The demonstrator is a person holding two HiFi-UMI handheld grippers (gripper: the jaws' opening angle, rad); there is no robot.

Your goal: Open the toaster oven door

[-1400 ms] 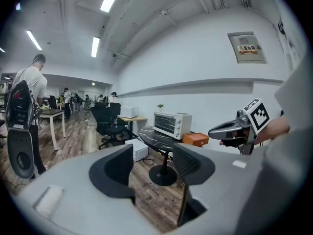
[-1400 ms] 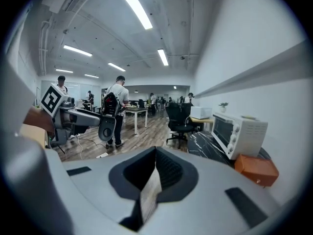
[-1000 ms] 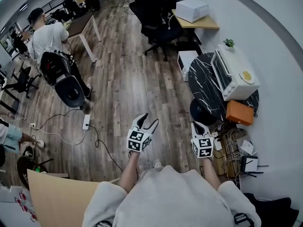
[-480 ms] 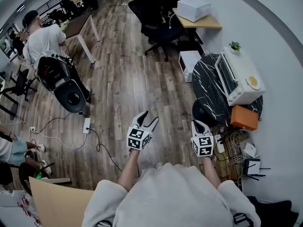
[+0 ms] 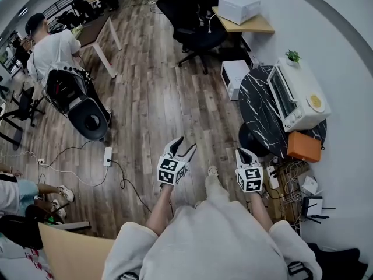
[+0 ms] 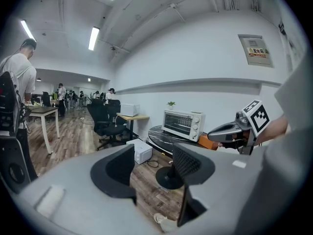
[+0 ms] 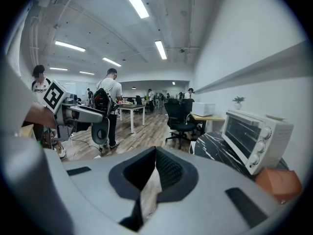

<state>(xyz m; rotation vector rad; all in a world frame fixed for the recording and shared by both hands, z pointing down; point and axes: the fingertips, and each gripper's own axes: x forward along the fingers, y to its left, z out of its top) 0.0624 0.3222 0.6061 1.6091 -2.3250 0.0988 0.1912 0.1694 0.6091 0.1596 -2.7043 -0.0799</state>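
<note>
Head view: both tongs are held in front of the body, over the wooden floor (image 5: 148,107), neither touching anything.

Left tongs (image 5: 185,146): jaws stand wide apart. The left gripper view shows only floor and the room between the pads, so we record them as empty.

Right tongs (image 5: 242,152): the right gripper view shows the jaws drawn together, the pads meeting at the tips with just a thin wedge of gap further back. Nothing is caught between them.

Toaster oven (image 5: 298,95): white, standing on a round black marbled surface (image 5: 255,107) against the curved wall, ahead and to the right of both tongs and well apart from them. Its glass door (image 5: 281,96) faces the room and sits flush with the body, so it is closed. The knobs run down the panel at the end of the front nearer to us. A small green plant (image 5: 293,56) stands at its far end, and a yellow disc (image 5: 315,102) lies on its top. An orange box (image 5: 303,147) sits on the surface at the oven's near end.

Surroundings: a white box-shaped appliance (image 5: 234,74) is on the floor just beyond the surface. A black office chair (image 5: 195,16) stands further off. A person in a white shirt (image 5: 53,46) stands at the far left. A power strip (image 5: 107,154) with its cable lies on the floor to the left of the left tongs.
</note>
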